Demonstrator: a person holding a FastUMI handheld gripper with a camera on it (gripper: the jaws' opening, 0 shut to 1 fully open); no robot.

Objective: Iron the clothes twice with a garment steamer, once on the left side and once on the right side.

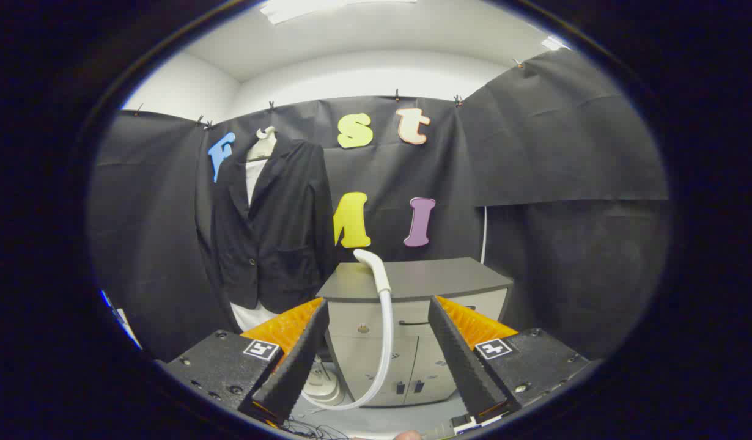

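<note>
The steamer head (371, 261) is seen resting on the front edge of a grey cabinet (437, 278), straight ahead at twelve o'clock beyond the fingers, with its white hose (385, 348) hanging down the cabinet front and looping toward a base (322, 386) on the floor. A dark jacket (272, 223) over a white shirt is hung at ten o'clock against the cloth wall. The gripper (379, 327) is held wide apart, gripping nothing. No legible brand or label can be made out.

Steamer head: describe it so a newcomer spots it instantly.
Find the grey cabinet right of the hanging black jacket. On its top's front edge lies the steamer head, beyond the open gripper: white, curved, trailing a white hose.
</note>
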